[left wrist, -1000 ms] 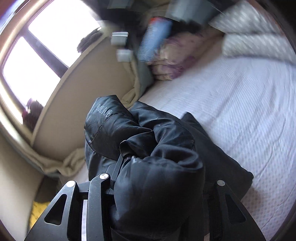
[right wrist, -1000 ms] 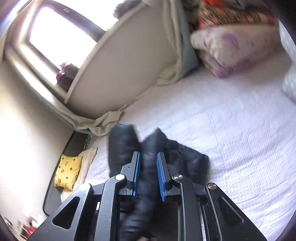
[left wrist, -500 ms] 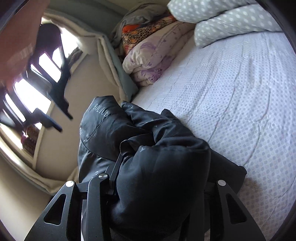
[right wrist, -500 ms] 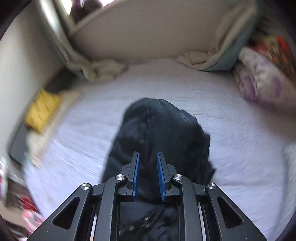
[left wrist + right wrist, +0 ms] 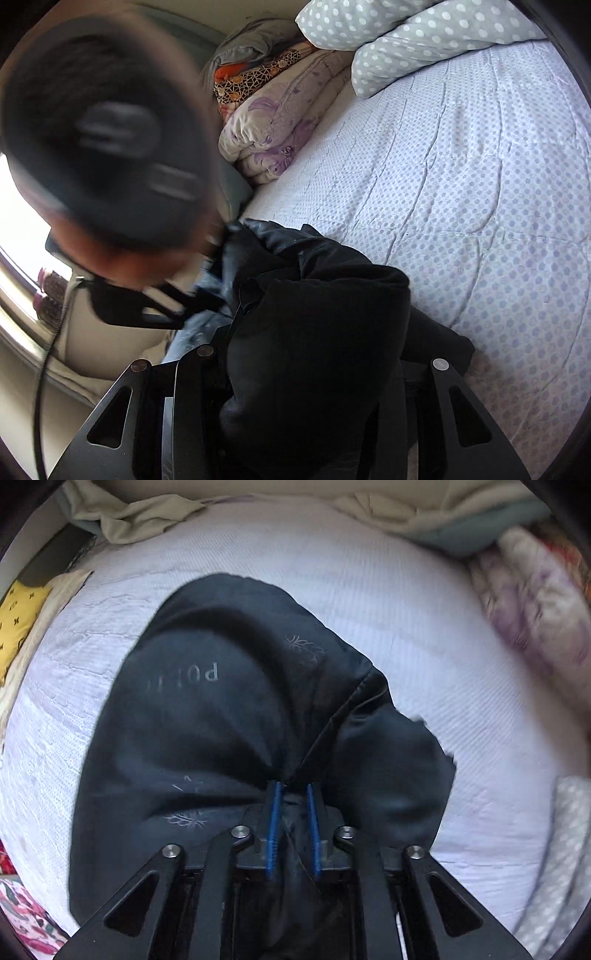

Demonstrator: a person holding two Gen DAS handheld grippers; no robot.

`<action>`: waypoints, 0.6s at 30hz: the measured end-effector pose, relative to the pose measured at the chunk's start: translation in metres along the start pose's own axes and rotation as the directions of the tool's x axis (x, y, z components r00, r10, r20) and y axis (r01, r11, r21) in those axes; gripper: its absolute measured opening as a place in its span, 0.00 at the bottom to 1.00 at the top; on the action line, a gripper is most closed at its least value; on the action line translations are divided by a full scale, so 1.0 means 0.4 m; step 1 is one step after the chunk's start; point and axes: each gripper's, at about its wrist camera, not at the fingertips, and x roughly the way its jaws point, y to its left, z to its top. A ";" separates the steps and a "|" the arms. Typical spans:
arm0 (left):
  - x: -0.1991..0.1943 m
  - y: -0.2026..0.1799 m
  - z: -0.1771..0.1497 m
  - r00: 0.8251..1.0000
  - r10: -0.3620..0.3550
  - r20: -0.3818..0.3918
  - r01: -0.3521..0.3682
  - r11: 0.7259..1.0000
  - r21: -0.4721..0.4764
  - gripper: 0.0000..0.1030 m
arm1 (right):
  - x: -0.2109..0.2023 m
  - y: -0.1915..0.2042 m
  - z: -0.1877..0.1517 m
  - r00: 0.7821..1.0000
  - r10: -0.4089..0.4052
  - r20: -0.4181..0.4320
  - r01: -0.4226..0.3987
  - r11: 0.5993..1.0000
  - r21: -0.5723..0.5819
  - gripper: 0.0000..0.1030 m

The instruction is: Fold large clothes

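A black puffy jacket (image 5: 351, 280) lies bunched on the bed. My left gripper (image 5: 317, 354) is shut on a thick wad of it, and the wad hides the fingertips. The blurred body of the right tool (image 5: 110, 147) looms at the upper left of the left wrist view, reaching onto the jacket's far part. In the right wrist view the jacket (image 5: 207, 709) fills the middle, with pale lettering on it. My right gripper (image 5: 293, 786) points down onto it. Its jaws are closing, and a fold of the fabric sits between the blue pads (image 5: 275, 812).
The bed's white dotted quilt (image 5: 461, 192) spreads to the right. Polka-dot pillows (image 5: 424, 40) and a folded floral duvet (image 5: 280, 125) lie at its head. A yellow cushion (image 5: 18, 620) and beige cloth (image 5: 147, 513) sit along the bed's far edge by the wall.
My right gripper tipped downward and swung over the jacket, coming close above it with its pads slightly nearer together. It has entered the left wrist view. The left gripper kept its hold and sank a little.
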 end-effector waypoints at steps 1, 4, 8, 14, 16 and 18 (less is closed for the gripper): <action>-0.004 0.006 -0.001 1.000 -0.008 -0.005 0.008 1.000 -0.007 0.46 | 0.016 -0.006 -0.006 1.000 0.023 -0.003 -0.023 1.000 0.008 0.03; -0.026 0.020 -0.007 1.000 -0.016 -0.009 0.016 1.000 -0.007 0.52 | 0.032 -0.024 -0.010 0.998 0.058 -0.003 -0.058 0.998 0.016 0.02; -0.093 0.042 -0.022 0.999 -0.037 0.003 0.037 0.999 0.001 0.65 | 0.033 -0.020 -0.001 0.999 0.048 -0.023 -0.048 0.999 -0.011 0.01; -0.153 0.118 -0.105 0.997 -0.035 -0.067 0.033 0.999 -0.033 0.73 | 0.032 -0.028 -0.007 0.997 0.073 0.001 -0.073 0.997 -0.002 0.01; -0.161 0.137 -0.144 0.994 -0.026 -0.106 0.024 0.999 -0.024 0.74 | 0.031 -0.038 -0.012 0.996 0.093 0.016 -0.094 0.996 0.013 0.01; -0.158 0.142 -0.181 0.990 -0.003 -0.142 0.004 1.000 0.010 0.76 | 0.027 -0.050 -0.022 0.995 0.100 0.031 -0.101 0.995 0.021 0.01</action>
